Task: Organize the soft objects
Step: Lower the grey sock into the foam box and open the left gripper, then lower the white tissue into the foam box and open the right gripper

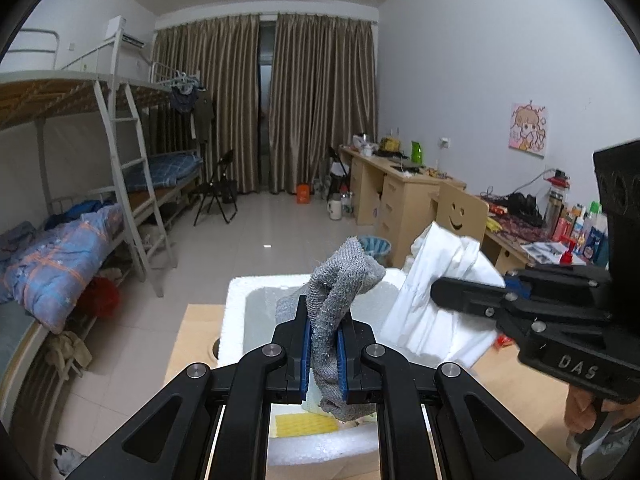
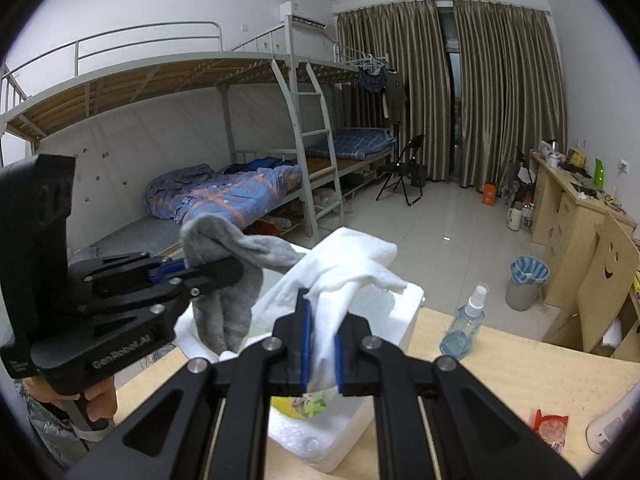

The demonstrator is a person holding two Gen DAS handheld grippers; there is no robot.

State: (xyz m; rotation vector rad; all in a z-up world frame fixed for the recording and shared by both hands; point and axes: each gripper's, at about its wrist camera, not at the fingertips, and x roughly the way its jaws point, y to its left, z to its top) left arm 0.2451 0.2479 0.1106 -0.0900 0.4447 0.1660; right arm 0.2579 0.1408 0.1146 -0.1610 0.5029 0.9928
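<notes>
Above foam box (image 1: 236,320), grey sock (image 1: 332,320) between left fingers (image 1: 302,360); white cloth (image 2: 332,320) between right.

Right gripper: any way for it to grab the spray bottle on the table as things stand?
Probably not yet: the right gripper is shut on the white cloth. The spray bottle stands unobstructed to its right, beside the foam box.

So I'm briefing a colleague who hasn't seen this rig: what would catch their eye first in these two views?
First, the two cloths held up in mid-air: the left gripper is shut on a grey sock, and the right gripper on a white cloth. Both hang over an open white foam box on the wooden table. Behind, a metal bunk bed fills the room's left side.
</notes>
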